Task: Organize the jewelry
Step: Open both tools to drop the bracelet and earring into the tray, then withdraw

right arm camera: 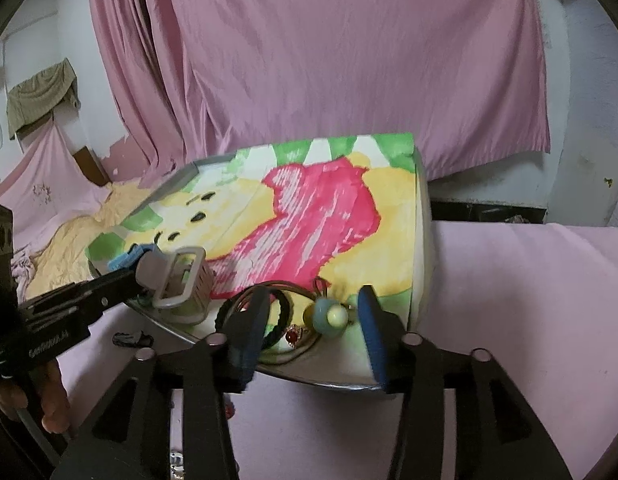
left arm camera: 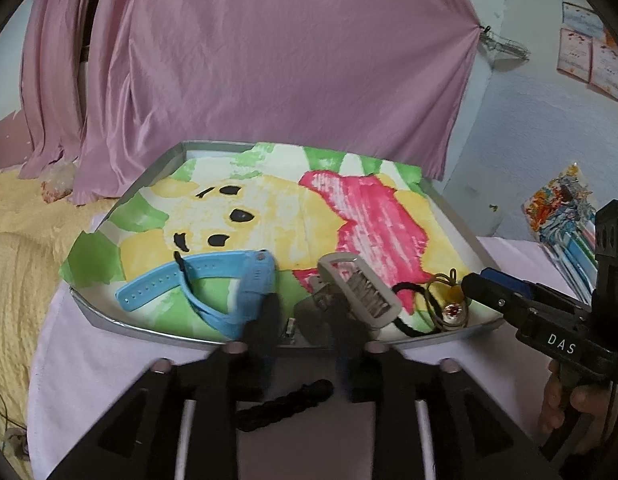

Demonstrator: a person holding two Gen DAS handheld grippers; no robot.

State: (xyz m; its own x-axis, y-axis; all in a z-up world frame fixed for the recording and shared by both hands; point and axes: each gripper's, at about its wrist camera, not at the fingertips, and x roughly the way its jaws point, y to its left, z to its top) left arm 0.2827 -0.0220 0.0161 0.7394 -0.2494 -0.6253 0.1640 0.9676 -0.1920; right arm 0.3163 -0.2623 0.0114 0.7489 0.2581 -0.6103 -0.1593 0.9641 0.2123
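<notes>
Nearest the left tool [left arm camera: 305, 320], its two dark fingers reach over the near rim of the metal tray [left arm camera: 109, 312] and look parted; a grey-framed clip [left arm camera: 359, 290] sits up between them and seems pinched at its lower end, though blur stops me saying the grip is firm. Its long axis runs from the tool's centre away to the right. The blue watch [left arm camera: 213, 286] lies just left of that tool, strap stretching leftward along the tray's front. The right tool [right arm camera: 313, 328] stands open, blue pads spread wide, and directly between them rest the red-stone ring [right arm camera: 293, 336], a pale bead [right arm camera: 335, 314] and the black band [right arm camera: 285, 320], so the right side is nearer these. Beyond, the painted cloth [right arm camera: 321, 216] covers the tray, with a pink curtain [right arm camera: 349, 60] behind.
</notes>
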